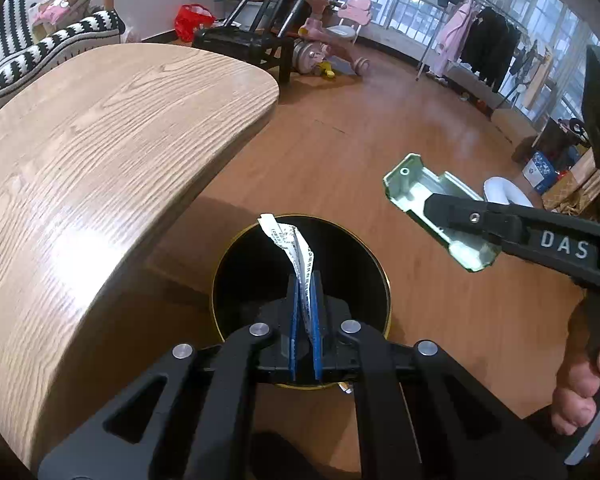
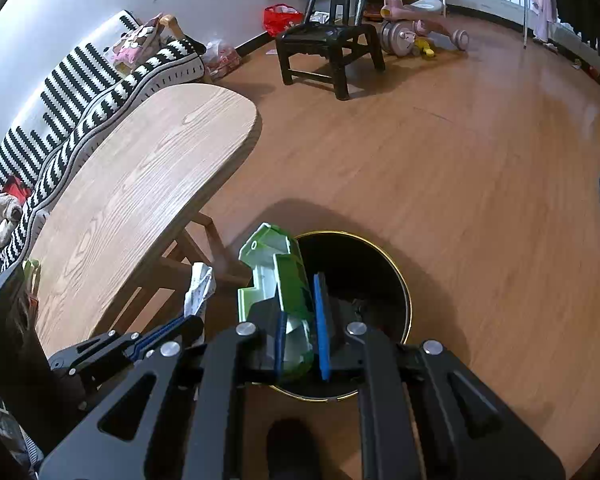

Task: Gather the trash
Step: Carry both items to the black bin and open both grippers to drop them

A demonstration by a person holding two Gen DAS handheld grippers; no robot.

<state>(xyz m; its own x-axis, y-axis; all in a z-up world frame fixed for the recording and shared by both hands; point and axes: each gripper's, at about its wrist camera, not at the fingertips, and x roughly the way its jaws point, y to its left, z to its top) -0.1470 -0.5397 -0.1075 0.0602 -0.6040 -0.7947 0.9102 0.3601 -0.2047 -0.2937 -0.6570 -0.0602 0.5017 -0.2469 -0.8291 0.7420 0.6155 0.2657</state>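
Left gripper [image 1: 305, 280] fingers clamped on paper [image 1: 290, 240], over bin [image 1: 380, 276]. Right gripper [image 2: 302, 300] fingers clamped on green carton [image 2: 278, 268], above bin rim.

A black bin [image 2: 380, 280] stands on the wooden floor [image 2: 440, 160] beside the table [image 2: 140, 168].
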